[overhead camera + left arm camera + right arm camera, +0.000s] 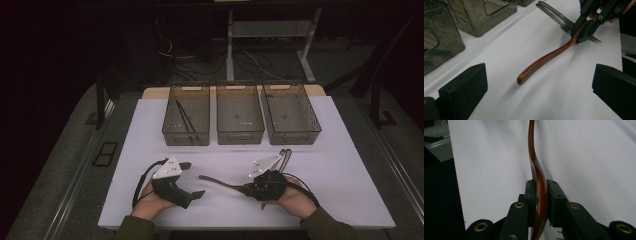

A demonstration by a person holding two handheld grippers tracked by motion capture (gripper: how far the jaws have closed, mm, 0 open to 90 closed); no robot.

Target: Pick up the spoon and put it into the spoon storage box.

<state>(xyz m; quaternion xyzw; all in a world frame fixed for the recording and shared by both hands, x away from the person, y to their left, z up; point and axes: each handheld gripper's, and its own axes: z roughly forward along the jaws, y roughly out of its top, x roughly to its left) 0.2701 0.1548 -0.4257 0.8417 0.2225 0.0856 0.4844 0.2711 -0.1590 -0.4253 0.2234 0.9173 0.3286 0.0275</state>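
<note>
A utensil with a curved brown wooden handle point(220, 182) lies low over the white table cover, pointing left. My right gripper point(248, 188) is shut on it near its head end. In the right gripper view the jaws point(541, 195) clamp the handle point(534, 157) from both sides, and small metal teeth show below them. My left gripper point(192, 179) rests open at the front left with nothing between its jaws. The left gripper view has its wide-apart jaws point(539, 87) facing the handle point(544, 61) and the right gripper point(584, 27) beyond it.
Three clear grey bins point(186, 139) point(240, 137) point(292, 137) stand in a row at the back of the white cover point(340, 170). The left bin holds a thin dark pair of sticks point(185, 117). Metal cutlery point(285, 155) point(554, 12) lies just behind the right gripper.
</note>
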